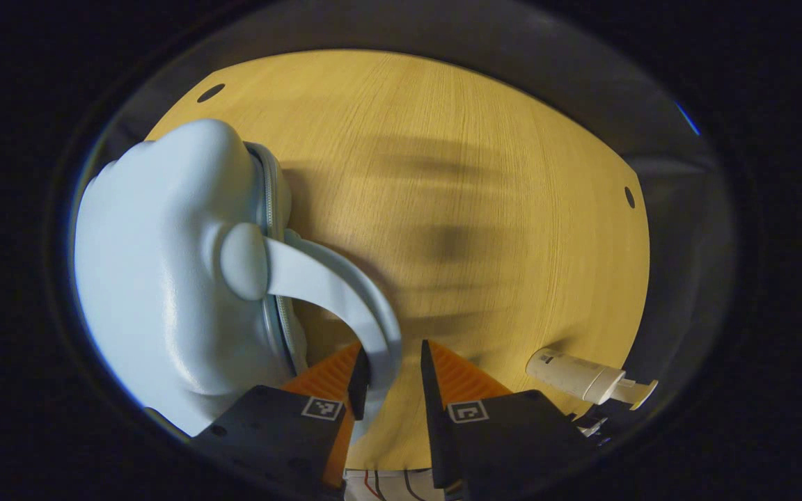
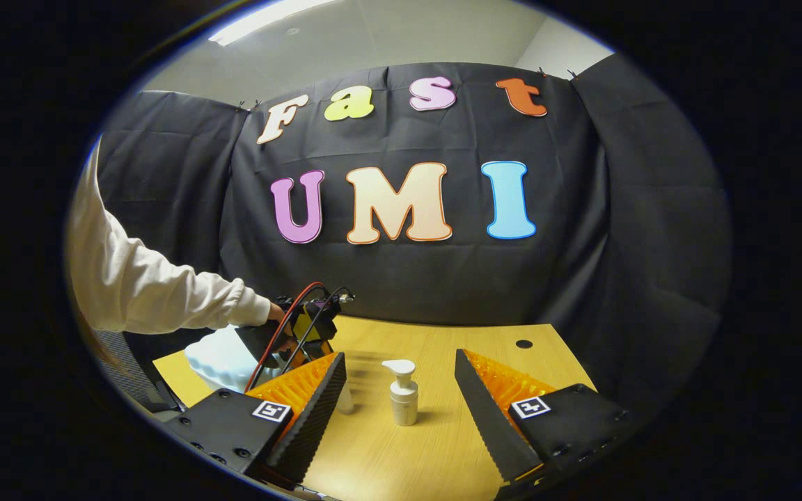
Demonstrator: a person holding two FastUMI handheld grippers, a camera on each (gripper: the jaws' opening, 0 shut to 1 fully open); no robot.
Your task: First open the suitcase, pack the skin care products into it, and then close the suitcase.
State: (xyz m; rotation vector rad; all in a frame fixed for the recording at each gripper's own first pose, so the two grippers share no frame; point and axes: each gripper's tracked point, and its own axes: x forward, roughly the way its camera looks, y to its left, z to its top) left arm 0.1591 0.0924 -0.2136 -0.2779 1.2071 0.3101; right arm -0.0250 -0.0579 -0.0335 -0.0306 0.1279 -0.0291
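Opening step in hand, judging by the closed pale-blue suitcase (image 1: 164, 278) on the table (image 1: 484, 209): left claw (image 1: 394, 379), fingers apart, straddles its handle (image 1: 345, 292). Right claw (image 2: 401, 403), wide apart, faces 1 pump bottle (image 2: 403, 400). Next: clamp handle.

- You have a light wooden table (image 1: 484, 209); round cable holes sit near two of its corners.
- Behind your table hangs the booth's black cloth wall (image 2: 617, 229).
- Above the cloth you see a pale ceiling (image 2: 401, 35) with a lit strip lamp (image 2: 269, 19).
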